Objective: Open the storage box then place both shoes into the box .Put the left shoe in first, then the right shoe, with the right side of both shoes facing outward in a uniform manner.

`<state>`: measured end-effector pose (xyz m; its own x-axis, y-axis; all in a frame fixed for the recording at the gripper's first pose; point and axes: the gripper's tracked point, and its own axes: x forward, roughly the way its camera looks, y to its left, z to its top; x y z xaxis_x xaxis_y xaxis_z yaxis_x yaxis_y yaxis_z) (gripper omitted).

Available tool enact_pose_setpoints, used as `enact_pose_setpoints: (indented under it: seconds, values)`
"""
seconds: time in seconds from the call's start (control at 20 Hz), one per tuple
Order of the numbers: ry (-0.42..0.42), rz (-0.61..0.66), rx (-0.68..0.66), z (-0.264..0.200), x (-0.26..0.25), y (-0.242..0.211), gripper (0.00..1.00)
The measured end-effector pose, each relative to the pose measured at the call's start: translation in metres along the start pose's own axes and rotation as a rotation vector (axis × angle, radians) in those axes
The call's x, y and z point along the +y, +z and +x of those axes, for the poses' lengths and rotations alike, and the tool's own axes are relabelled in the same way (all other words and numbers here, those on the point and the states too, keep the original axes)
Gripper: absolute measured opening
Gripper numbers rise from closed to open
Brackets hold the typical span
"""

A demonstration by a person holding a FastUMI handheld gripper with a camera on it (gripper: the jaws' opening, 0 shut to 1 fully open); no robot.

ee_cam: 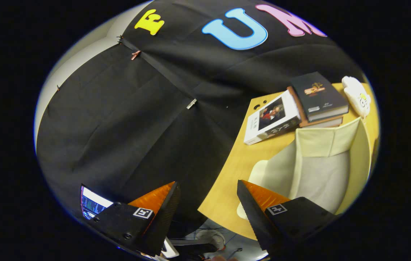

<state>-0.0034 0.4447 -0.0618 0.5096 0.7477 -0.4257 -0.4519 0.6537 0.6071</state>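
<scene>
My gripper (208, 183) is open, nothing between its fingers, and it hangs in the air off the near corner of a wooden table (227, 174). The whole scene looks tilted. Just ahead of the right finger (252, 206) stands the pale cream storage box (335, 159) on the table. Its grey inside shows, and a pale flap (259, 174) lies at its near side. Beyond the box, by the table's far edge, lies a white object with a yellow mark (356, 95); it may be a shoe, I cannot tell.
Books lie on the table beyond the box: a white one (272, 117) and a dark one stacked on a brown one (319, 96). The black cloth wall (136, 119) stands beyond the left finger. Cables (212, 239) and a lit screen (92, 204) show low down.
</scene>
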Motion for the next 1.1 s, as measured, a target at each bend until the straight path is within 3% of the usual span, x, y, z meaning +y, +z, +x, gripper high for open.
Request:
enact_pose_setpoints:
  seconds: [0.2,0.6,0.85,1.1]
  values:
    - [-0.115,-0.092,-0.090,-0.068,-0.061,0.036,0.97]
    - [-0.521,-0.231,-0.167,-0.191,-0.237,0.052,0.98]
    - [-0.699,-0.154,-0.122,-0.235,-0.335,0.025,0.98]
    - [-0.795,-0.160,0.020,-0.246,-0.408,-0.003,0.98]
